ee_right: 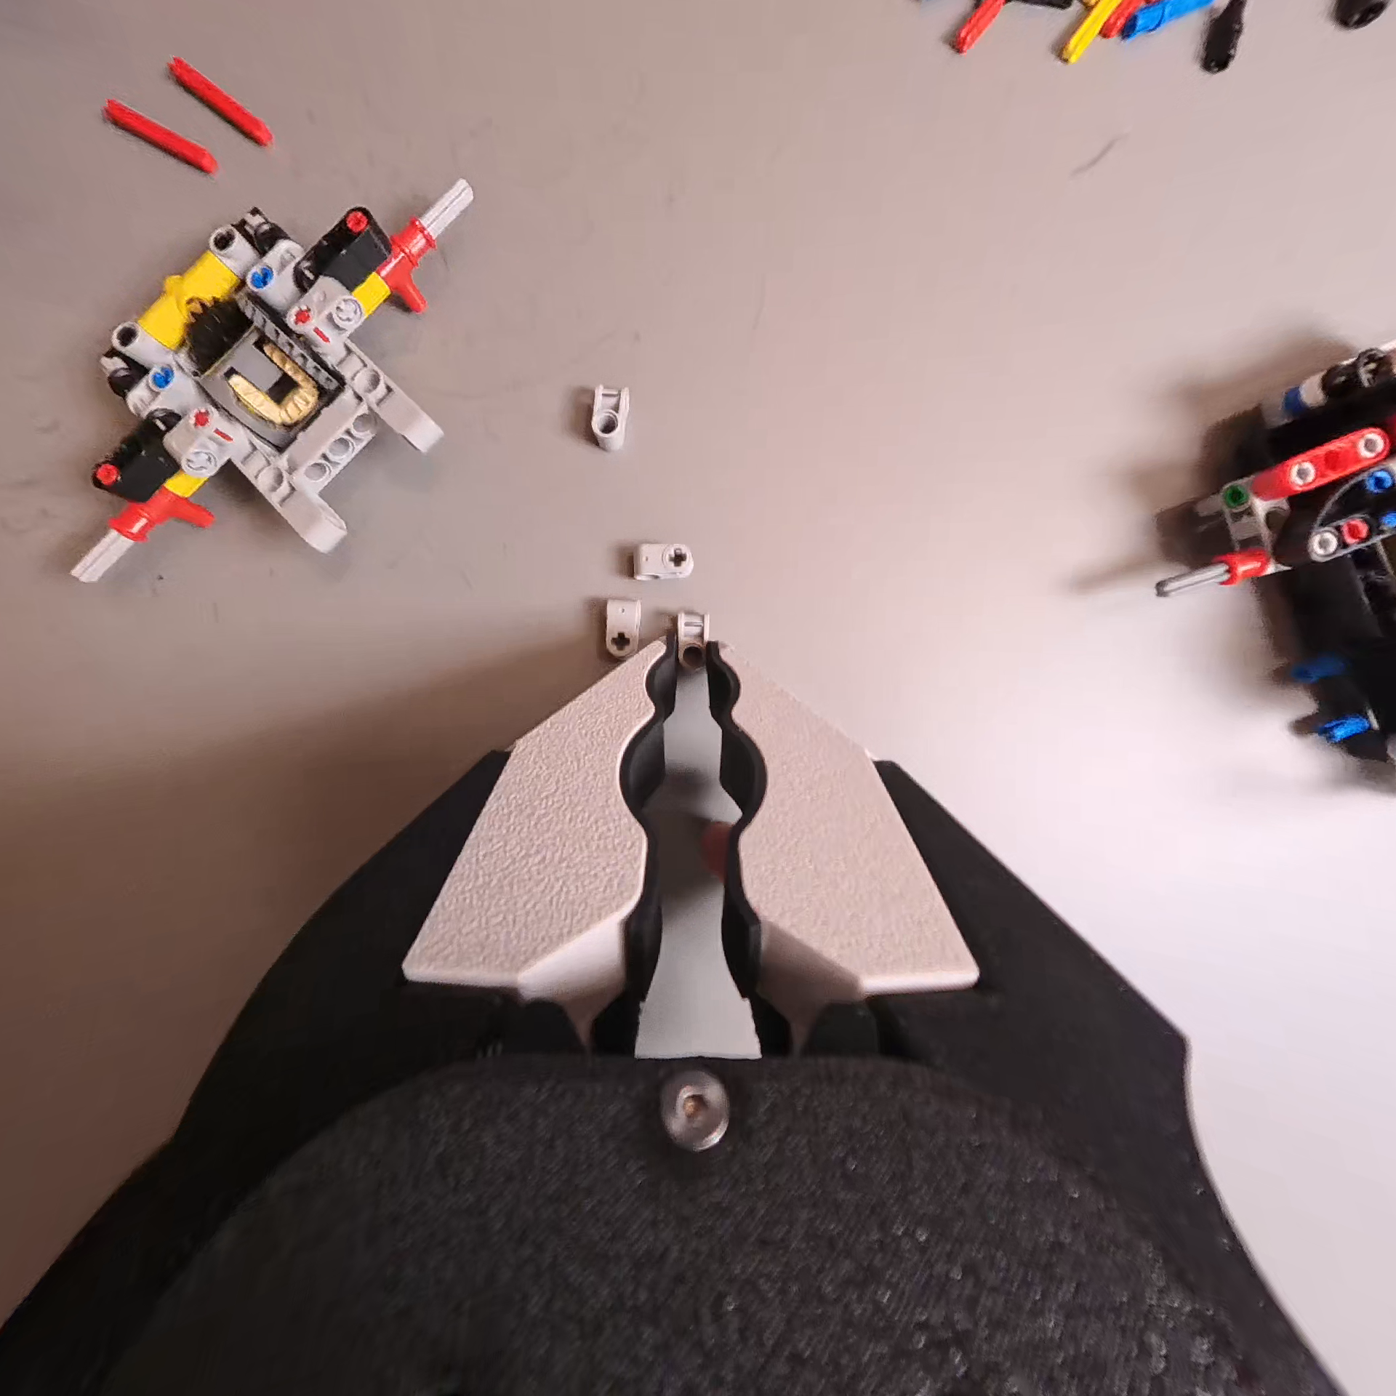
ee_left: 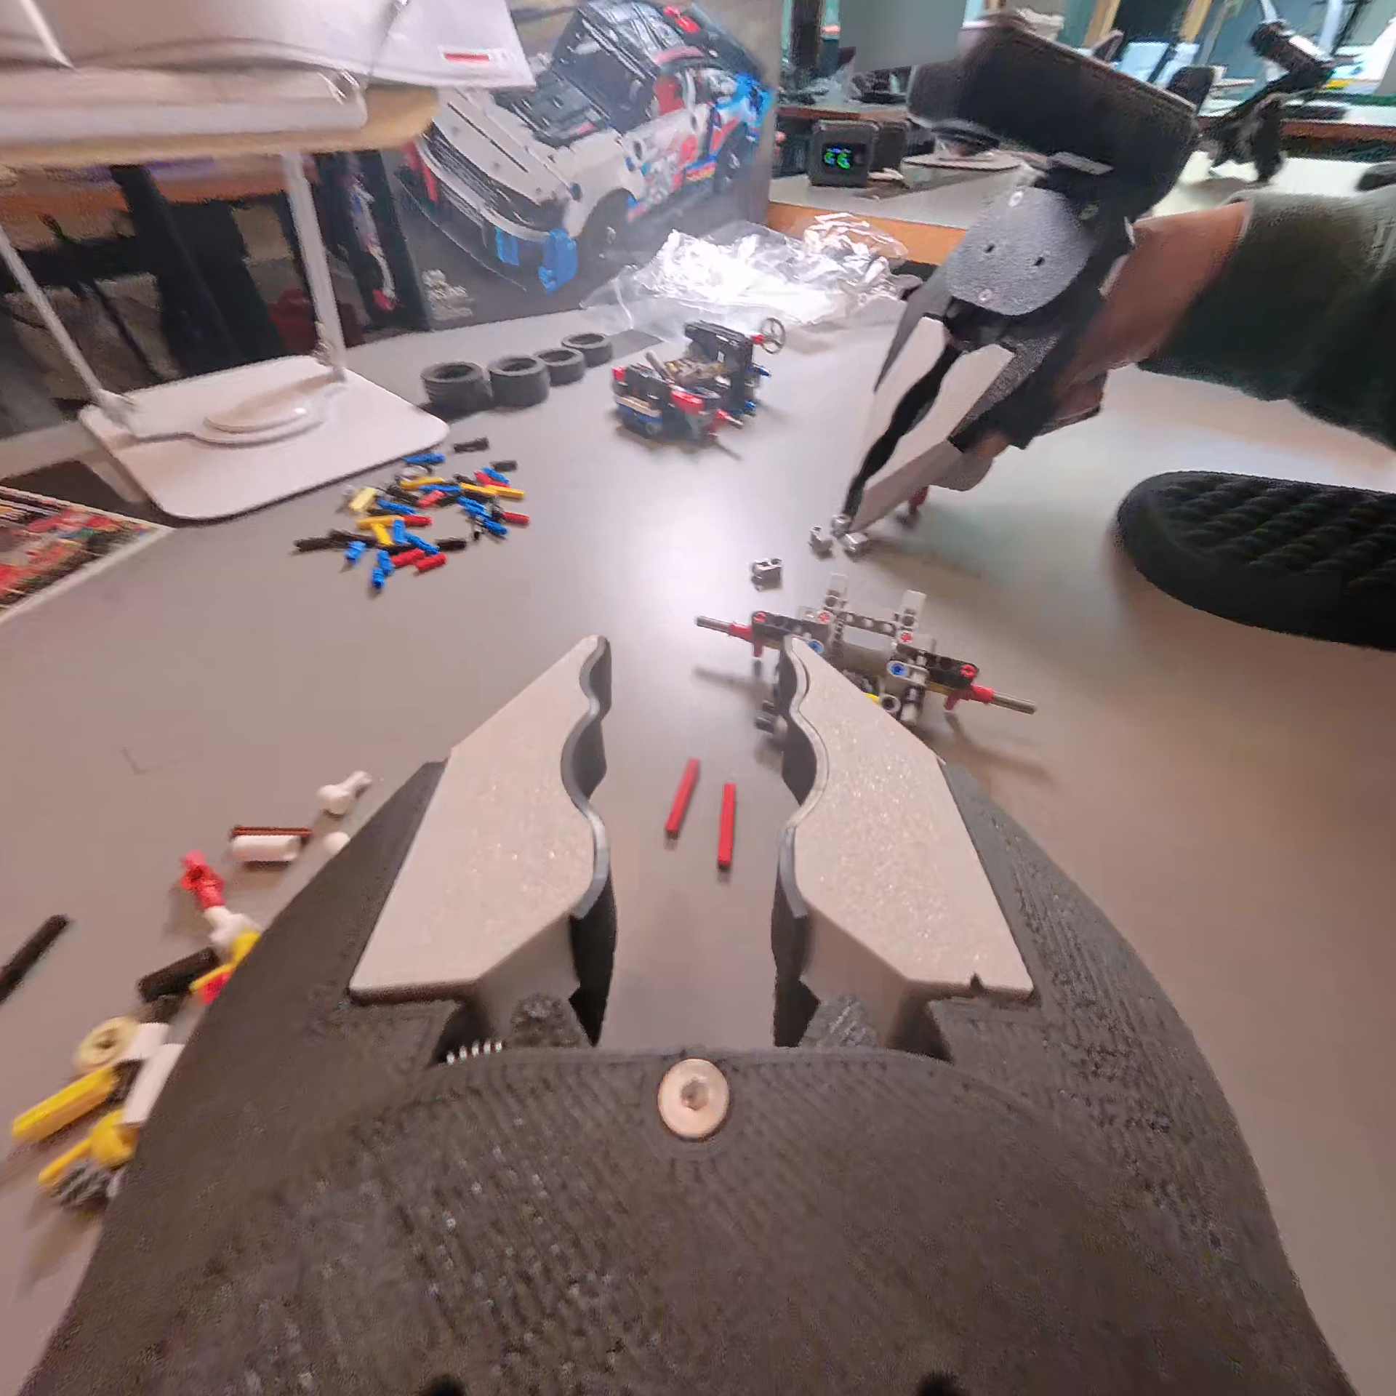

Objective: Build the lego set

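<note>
My left gripper is open and empty, low over the grey table. Two red axles lie between its fingers. A small grey, black and yellow gear assembly sits just past its right fingertip; it also shows in the right wrist view. My right gripper is shut on a small grey connector at the table surface. Three more grey connectors lie just beyond it. The right gripper also shows in the left wrist view, held by a hand.
A larger black, red and blue chassis stands farther off. A pile of small coloured pins, several black tyres, a white lamp base, the set's box, plastic bags, loose parts and a black mesh pad. My hands' fingertips stand some 20 cm from each other.
</note>
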A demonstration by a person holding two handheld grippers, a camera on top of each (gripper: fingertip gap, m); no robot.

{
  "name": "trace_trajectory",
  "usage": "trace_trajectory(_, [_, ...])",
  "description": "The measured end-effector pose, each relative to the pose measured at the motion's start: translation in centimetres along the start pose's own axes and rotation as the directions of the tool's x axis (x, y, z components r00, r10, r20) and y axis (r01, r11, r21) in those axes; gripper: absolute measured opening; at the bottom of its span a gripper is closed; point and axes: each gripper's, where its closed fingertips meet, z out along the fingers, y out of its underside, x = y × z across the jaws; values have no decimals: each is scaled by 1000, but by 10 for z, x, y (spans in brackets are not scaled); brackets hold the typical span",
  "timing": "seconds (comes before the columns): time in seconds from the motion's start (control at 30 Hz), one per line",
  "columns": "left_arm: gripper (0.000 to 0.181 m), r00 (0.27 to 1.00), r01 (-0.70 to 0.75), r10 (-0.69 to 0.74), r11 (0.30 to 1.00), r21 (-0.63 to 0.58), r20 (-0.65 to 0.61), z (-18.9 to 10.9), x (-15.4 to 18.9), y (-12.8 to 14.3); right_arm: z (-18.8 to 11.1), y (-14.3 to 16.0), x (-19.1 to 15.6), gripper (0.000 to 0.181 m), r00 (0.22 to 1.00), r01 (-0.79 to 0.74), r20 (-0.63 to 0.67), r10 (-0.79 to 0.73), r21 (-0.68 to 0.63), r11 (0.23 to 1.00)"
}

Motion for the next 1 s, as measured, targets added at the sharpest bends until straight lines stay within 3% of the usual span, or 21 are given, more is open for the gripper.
trace_trajectory(0.2, [42,999,-1,-2,998,-69,-37,6,5,12,-7,-6,2,16,999,-6,-40,10,94,996])
trace_trajectory(0.37, [40,1000,-16,17,994,-112,5,3,-8,20,-41,-37,-9,20,995,25,-98,15,393,919])
trace_trajectory(0.47, [30,997,-77,71,974,-211,-32,0,-8,36,-52,-46,-27,20,994,73,-106,-22,508,858])
trace_trajectory(0.57, [21,986,-162,142,937,-311,-85,-2,-3,53,-43,-39,-42,20,994,106,-71,-82,499,860])
trace_trajectory(0.8, [17,956,-274,215,894,-353,-197,4,22,66,-28,-39,-68,21,989,114,29,-146,483,868])
trace_trajectory(0.9, [19,953,-289,238,897,-336,-186,7,23,63,-14,-39,-85,35,974,168,65,-215,426,889])
trace_trajectory(1.0, [23,958,-279,234,897,-342,-168,7,19,63,4,-37,-89,58,934,330,24,-355,320,888])
